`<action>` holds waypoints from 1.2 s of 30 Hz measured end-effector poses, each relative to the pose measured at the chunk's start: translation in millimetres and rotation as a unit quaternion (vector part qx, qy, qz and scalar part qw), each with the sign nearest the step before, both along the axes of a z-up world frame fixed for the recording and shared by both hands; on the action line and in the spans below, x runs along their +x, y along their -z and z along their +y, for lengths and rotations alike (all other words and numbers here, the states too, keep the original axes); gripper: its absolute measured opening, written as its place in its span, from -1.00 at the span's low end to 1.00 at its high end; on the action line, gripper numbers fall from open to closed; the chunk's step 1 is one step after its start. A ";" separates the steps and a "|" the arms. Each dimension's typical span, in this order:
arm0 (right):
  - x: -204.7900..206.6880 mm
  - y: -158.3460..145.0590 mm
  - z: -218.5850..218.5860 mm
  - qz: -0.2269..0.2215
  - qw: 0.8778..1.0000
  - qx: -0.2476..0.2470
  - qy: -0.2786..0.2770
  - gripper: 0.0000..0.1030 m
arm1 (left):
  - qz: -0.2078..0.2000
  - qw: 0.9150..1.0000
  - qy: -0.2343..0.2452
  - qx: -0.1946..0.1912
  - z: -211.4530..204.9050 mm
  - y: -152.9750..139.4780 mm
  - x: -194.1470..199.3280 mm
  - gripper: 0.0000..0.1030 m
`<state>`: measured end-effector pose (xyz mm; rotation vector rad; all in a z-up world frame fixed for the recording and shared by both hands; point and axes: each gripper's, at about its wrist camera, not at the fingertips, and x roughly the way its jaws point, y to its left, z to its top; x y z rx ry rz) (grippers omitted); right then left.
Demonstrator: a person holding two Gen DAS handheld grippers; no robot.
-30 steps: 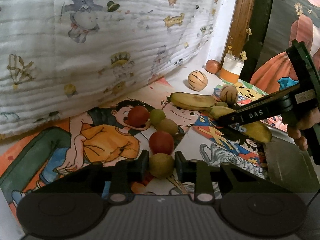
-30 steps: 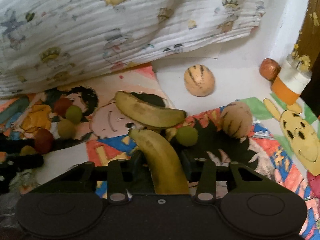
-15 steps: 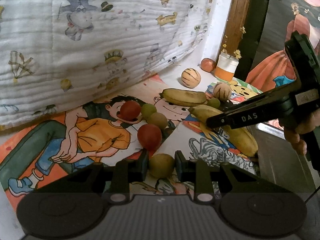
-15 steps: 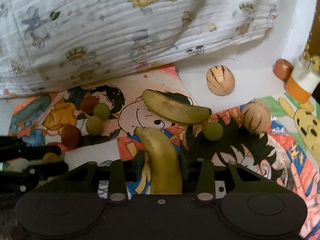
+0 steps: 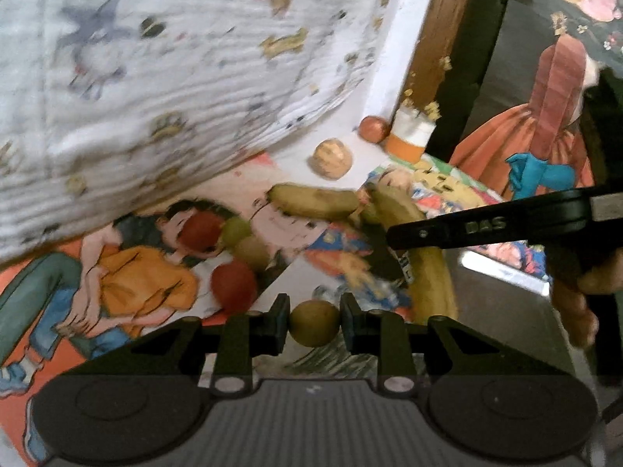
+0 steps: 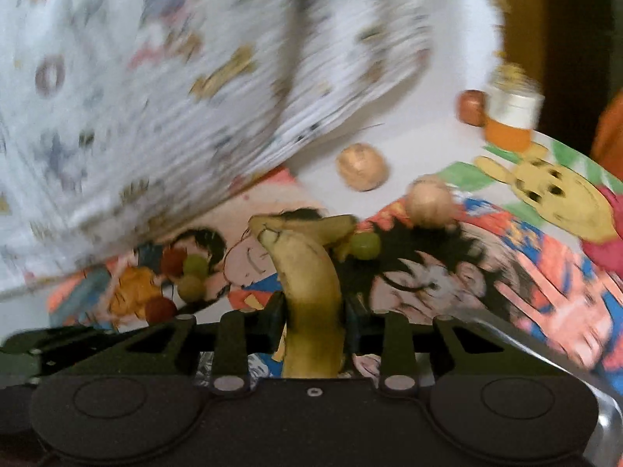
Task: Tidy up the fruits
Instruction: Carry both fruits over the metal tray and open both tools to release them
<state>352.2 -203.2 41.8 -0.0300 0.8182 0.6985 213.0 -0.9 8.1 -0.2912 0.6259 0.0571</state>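
Observation:
My left gripper is shut on a small yellow-green fruit and holds it above the cartoon mat. My right gripper is shut on a banana that points away from me; the same banana shows in the left wrist view under the right gripper's black finger. A second banana lies on the mat. Two red fruits and two green ones lie in a cluster. Two striped tan balls and a green fruit lie beyond.
A white printed cloth hangs at the back left. An orange-and-white jar and a brown-red fruit stand in the far corner by a wooden post. A metal tray edge is at the lower right.
Both grippers have lifted and pulled back with their fruit still held. The views tilt and blur with the motion; the fruits on the mat have not moved.

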 end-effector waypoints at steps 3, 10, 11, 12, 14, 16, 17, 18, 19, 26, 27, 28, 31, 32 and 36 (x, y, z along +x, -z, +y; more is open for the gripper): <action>-5.0 -4.9 -35.4 0.008 0.999 0.035 0.030 -0.36 | -0.009 1.000 0.010 0.001 -13.0 -8.2 9.2 -0.41; -24.6 -13.6 -103.1 0.009 0.993 0.074 0.090 -0.36 | -0.021 0.998 0.056 0.007 -52.3 -17.2 29.5 -0.41; -26.0 -12.7 -113.1 0.014 0.992 0.084 0.097 -0.36 | -0.022 0.998 0.064 0.007 -58.5 -17.4 32.2 -0.41; -26.5 -11.5 -122.3 0.021 0.990 0.093 0.103 -0.36 | -0.023 0.997 0.069 0.009 -63.9 -17.1 34.0 -0.41; -25.6 -7.3 -139.5 0.040 0.987 0.107 0.113 -0.36 | -0.026 0.996 0.082 0.010 -76.2 -16.5 35.9 -0.41; -24.3 -0.3 -153.0 0.055 0.984 0.112 0.125 -0.36 | -0.026 0.995 0.097 0.013 -88.0 -14.9 40.4 -0.41; -22.9 3.4 -157.7 0.061 0.984 0.111 0.130 -0.36 | -0.025 0.994 0.104 0.014 -93.4 -14.0 42.3 -0.41; -20.9 8.3 -162.7 0.068 0.982 0.111 0.136 -0.35 | -0.023 0.993 0.111 0.016 -99.3 -12.7 44.6 -0.41; -19.3 12.7 -165.7 0.074 0.981 0.111 0.142 -0.35 | -0.020 0.993 0.118 0.018 -104.1 -10.7 46.2 -0.41; -7.1 38.6 -190.3 0.120 0.961 0.158 0.191 -0.33 | 0.003 0.989 0.144 0.021 -125.6 4.0 58.1 -0.41; -6.6 41.4 -192.5 0.124 0.959 0.159 0.199 -0.32 | 0.006 0.989 0.145 0.022 -126.5 6.0 59.6 -0.41; -6.2 44.5 -194.9 0.128 0.956 0.163 0.206 -0.31 | 0.008 0.989 0.147 0.023 -127.9 7.6 60.7 -0.41; -5.3 52.1 -200.4 0.138 0.950 0.163 0.230 -0.27 | 0.014 0.988 0.151 0.025 -131.0 11.9 64.1 -0.41; -6.2 53.1 -200.9 0.136 0.949 0.160 0.234 -0.26 | 0.015 0.988 0.151 0.026 -132.1 12.9 65.3 -0.41; -10.4 51.0 -198.2 0.119 0.954 0.139 0.238 -0.19 | 0.020 0.987 0.155 0.032 -136.3 16.2 68.0 -0.40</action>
